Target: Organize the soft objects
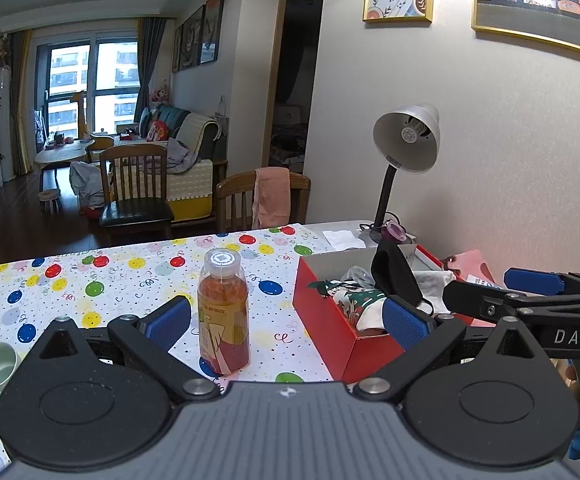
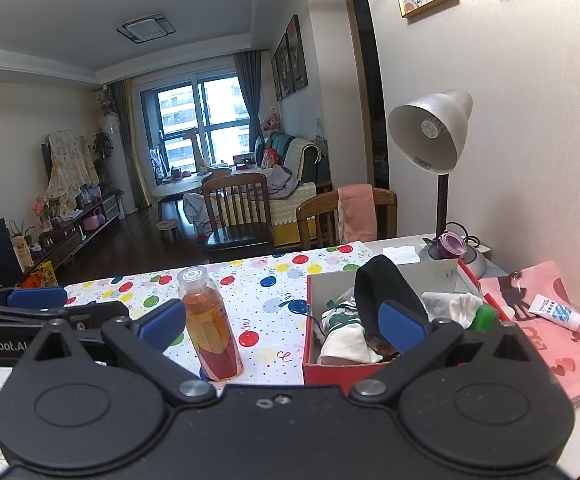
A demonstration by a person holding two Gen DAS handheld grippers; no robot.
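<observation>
Soft cloth items, white and green-patterned, plus black fabric mask sit in red cardboard box. My left gripper & right gripper both wide, empty. Looks near done; next, check for strays.

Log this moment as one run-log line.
left gripper: open, empty | right gripper: open, empty | red box: holds soft items | bottle: upright beside box

Left gripper and right gripper level, fingers spread.
</observation>
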